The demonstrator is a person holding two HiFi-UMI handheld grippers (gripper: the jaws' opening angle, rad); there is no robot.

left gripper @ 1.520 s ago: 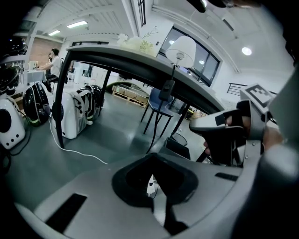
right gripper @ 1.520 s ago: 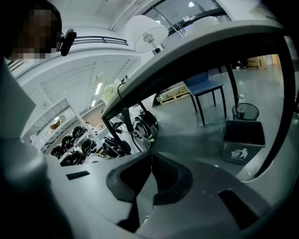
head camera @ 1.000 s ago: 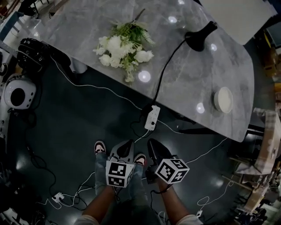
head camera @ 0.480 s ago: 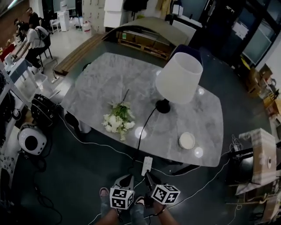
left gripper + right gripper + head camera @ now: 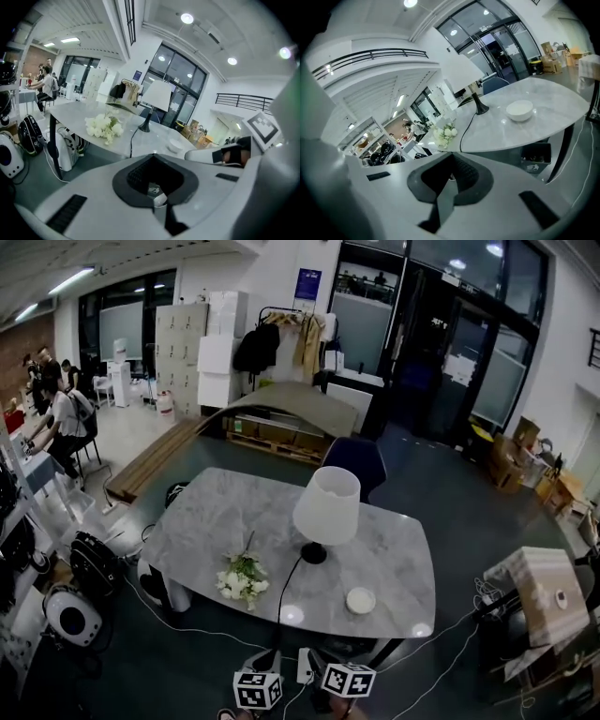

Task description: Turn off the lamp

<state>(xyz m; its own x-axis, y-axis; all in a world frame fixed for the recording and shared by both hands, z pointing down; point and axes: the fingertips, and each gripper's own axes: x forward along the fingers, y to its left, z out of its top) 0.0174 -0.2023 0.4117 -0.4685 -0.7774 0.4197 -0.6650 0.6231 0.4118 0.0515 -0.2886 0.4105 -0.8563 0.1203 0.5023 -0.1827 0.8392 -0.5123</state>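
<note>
The lamp [image 5: 326,506] has a white shade and a black base and stands on the grey marble table [image 5: 403,570]. Its black cord runs off the near edge toward a white power strip [image 5: 304,665] on the floor. In the left gripper view, the lamp [image 5: 158,94] stands beyond the white flowers [image 5: 104,126]. In the right gripper view, only the lamp's base [image 5: 481,110] shows. Both grippers are at the bottom edge of the head view, well short of the table: the left gripper [image 5: 266,671] and right gripper [image 5: 330,671] are shut and hold nothing.
White flowers [image 5: 240,580] and a white bowl [image 5: 360,600] lie on the table. A blue chair [image 5: 354,461] stands behind it. Bags [image 5: 94,564] are on the floor at left and a cardboard box [image 5: 538,591] at right. Cables cross the floor. People [image 5: 58,420] sit far left.
The head view has swung up from the floor to take in the whole room, so the table and lamp look smaller and farther. Both grippers stay shut at the bottom edge.
</note>
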